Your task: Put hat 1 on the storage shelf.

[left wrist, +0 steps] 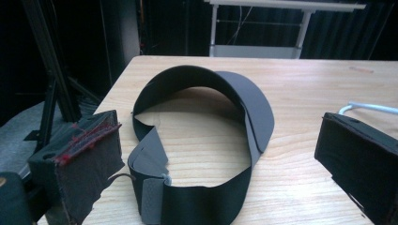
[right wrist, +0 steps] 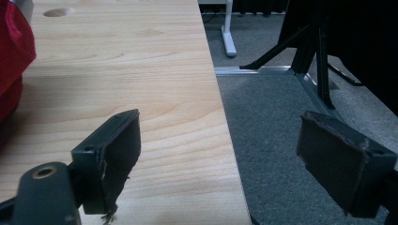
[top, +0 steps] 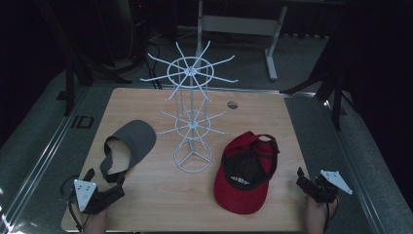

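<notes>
- The work looks barely begun: a grey visor [top: 130,146] and a red cap [top: 247,170] lie on the desk [top: 160,204], either side of a white wire rack [top: 192,117].
- Left gripper [top: 114,187], jaws apart and empty, sits just short of the visor's strap; right gripper [top: 306,184], jaws apart, hovers at the desk's right edge.
- Next, probably: close on the strap.
- Pale wood desk, grey carpet, dark room.

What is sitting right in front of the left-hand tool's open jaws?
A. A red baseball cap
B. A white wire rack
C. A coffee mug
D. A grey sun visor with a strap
D: in the left gripper view the grey visor lies on the table just ahead of the open jaws, and in the high view it lies just beyond the left gripper, while the red cap lies nearer the right gripper.
</notes>
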A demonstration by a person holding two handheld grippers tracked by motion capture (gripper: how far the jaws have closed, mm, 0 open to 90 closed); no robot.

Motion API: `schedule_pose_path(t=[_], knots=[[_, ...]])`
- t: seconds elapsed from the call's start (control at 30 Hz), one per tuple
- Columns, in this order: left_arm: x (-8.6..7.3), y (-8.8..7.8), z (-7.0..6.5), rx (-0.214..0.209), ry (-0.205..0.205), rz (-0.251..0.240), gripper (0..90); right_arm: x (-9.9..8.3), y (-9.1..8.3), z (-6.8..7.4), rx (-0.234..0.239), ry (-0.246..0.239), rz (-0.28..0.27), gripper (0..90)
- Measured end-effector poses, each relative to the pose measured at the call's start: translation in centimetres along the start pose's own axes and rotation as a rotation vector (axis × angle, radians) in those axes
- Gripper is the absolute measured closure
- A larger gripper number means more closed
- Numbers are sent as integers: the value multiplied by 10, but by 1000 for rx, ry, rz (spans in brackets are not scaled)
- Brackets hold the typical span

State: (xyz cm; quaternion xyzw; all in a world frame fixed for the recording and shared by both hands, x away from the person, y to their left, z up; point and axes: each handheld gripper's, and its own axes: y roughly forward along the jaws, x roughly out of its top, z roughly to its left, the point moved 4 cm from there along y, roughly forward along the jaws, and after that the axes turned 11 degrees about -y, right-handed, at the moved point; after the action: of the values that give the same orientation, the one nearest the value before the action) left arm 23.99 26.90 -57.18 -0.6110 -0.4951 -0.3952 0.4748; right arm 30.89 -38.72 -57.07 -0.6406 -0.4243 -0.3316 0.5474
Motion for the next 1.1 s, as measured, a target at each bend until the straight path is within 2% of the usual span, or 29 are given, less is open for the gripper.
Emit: schedule_pose_path(t=[0.1,0.17,0.23,0.33,0.43,0.47,0.53,0.67,0.73,0.8,1.0,1.1], knots=[[1,-1,-1,14,9,-9,12,-1,-1,0,10,6,2,138],[2,-2,-1,0,-6,-10,12,-1,-1,1,19,3,9,138],[3,-3,-2,5,-9,-15,12,-1,-2,3,31,-6,13,138],[3,-4,-4,-11,-39,-7,12,1,-3,4,41,-16,13,137],[4,-4,-7,-29,-67,-5,12,6,-9,4,77,23,12,130],[4,-4,-8,-36,-71,-6,12,10,-10,3,83,13,22,120],[4,-5,-10,-44,-70,0,12,16,-13,4,82,0,27,105],[1,-4,-14,-45,-54,60,12,30,-16,10,133,-10,33,105],[1,-4,-17,-55,-61,57,12,36,-16,14,181,-5,47,108],[1,-4,-19,-65,-53,58,12,43,-16,19,204,5,40,108],[-1,-3,-25,-89,-35,82,12,63,-11,31,266,-42,57,120],[-1,-2,-27,-106,-46,92,12,73,-5,37,292,-60,87,119]])
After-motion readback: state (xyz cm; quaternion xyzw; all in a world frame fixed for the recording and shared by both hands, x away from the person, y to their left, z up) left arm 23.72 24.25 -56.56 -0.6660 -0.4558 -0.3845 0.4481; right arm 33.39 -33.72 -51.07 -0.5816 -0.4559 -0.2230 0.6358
